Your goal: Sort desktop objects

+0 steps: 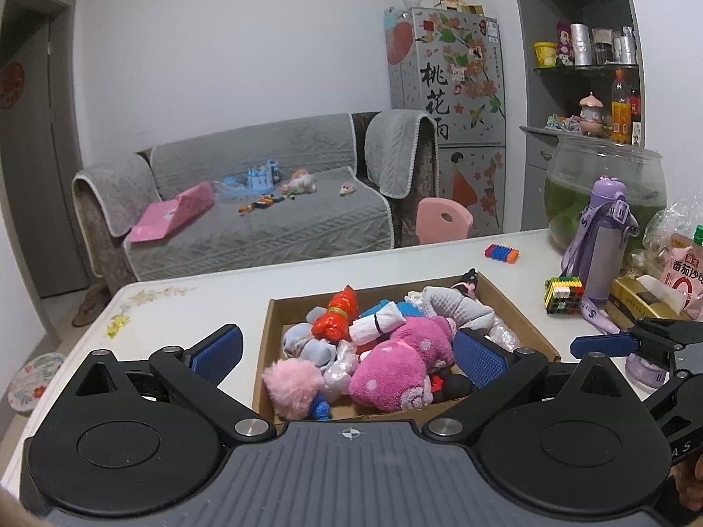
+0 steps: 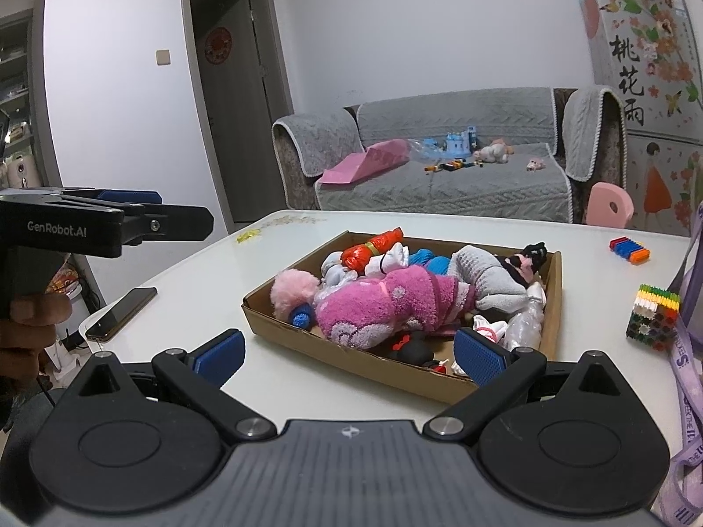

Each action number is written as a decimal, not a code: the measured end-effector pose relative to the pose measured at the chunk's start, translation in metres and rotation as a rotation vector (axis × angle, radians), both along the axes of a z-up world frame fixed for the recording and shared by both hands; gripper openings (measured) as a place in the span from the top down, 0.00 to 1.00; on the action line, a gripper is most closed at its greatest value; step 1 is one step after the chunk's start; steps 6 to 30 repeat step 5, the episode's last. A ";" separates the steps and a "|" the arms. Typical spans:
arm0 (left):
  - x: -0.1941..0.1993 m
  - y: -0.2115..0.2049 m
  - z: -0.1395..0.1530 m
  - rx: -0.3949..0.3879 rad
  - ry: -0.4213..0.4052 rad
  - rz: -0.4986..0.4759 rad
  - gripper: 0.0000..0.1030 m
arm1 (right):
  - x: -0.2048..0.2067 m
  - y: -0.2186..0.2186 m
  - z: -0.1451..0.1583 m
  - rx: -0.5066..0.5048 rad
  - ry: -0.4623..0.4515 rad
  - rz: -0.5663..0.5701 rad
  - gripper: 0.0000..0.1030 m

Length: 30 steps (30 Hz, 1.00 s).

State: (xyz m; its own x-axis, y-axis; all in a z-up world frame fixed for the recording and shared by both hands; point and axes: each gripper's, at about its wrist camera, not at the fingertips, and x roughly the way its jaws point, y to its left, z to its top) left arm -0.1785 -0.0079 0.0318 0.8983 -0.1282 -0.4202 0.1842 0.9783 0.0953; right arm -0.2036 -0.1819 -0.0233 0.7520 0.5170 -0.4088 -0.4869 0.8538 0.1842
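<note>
The shallow brown cardboard tray (image 1: 270, 333) sits on the white glossy surface (image 1: 189, 307) in front of both grippers, heaped with soft toys. Its long axis runs away from the person in the left wrist view, and slants toward the far right in the right wrist view. On top lies the magenta plush toy with pale flower patches (image 2: 386, 307), stretched lengthways along the tray, with a pink fluffy pom-pom (image 2: 293, 290) at the near end and a grey knitted plush (image 2: 487, 274) at the far end. A red-orange wrapped bundle (image 1: 338, 318) points up and away toward the sofa.

The left gripper (image 1: 347, 351) is spread wide, holding nothing, over the tray's near edge. The right gripper (image 2: 349, 353) is likewise spread and empty, at the tray's near corner.

Right of the tray, well apart, stand a multicoloured bead cube (image 1: 564, 295), a lilac water bottle with strap (image 1: 604, 246) and a small strip of red, blue and orange blocks (image 1: 501, 252). A dark smartphone (image 2: 123, 314) lies near the surface's left edge.

Beyond are a grey-covered sofa (image 2: 439, 167) strewn with toys, a dark door (image 2: 237, 110) and a flower-decorated fridge (image 1: 448, 79). The things under the plush heap are buried and hard to make out.
</note>
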 end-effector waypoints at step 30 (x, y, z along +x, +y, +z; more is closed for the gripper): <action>0.000 -0.004 -0.002 0.008 0.020 -0.022 0.00 | 0.001 -0.001 -0.001 0.002 0.004 -0.003 0.01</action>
